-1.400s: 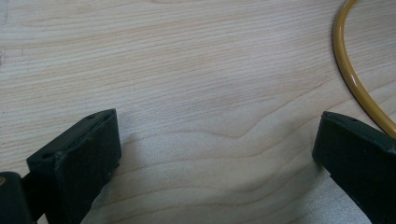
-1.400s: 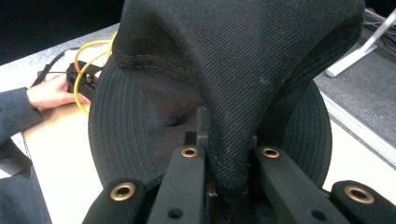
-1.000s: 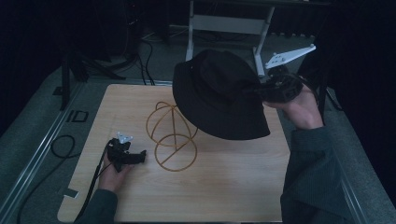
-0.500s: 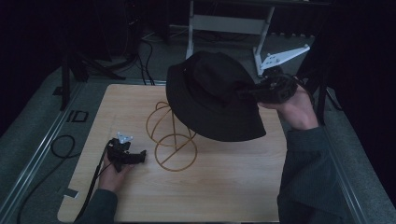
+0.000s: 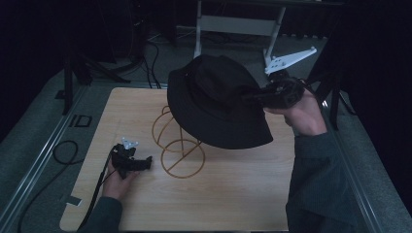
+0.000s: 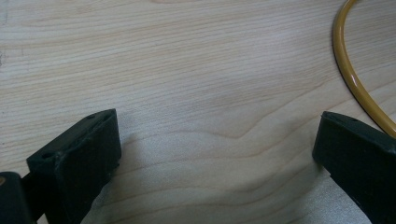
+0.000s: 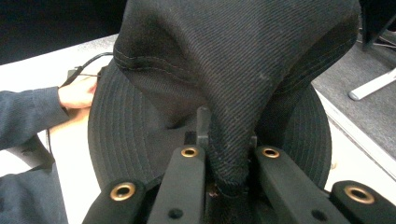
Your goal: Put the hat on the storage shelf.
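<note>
At the left of the high view, the left gripper [image 5: 145, 162] lies low on the pale wooden table [image 5: 233, 194], held in the person's left hand [image 5: 118, 177], with its black cable [image 5: 94, 194] trailing back toward the table's near edge. In the left gripper view its two black jaws stand wide apart over bare wood, with nothing between them; a curve of the yellow wire passes just beside the right-hand jaw.

Just to the right of that gripper stands the yellow wire hat stand [image 5: 180, 145], a round ring base with arched loops rising from it, resting on the table.

Above and to the right of the stand hangs the black fabric bucket hat [image 5: 214, 107], tilted, its brim partly covering the stand's upper loops.

Farther right, the right gripper [image 5: 252, 95], held in the person's right hand [image 5: 301, 114], is clamped on a fold of the hat's crown [image 7: 229, 154], the cloth pinched tight between its jaws.
</note>
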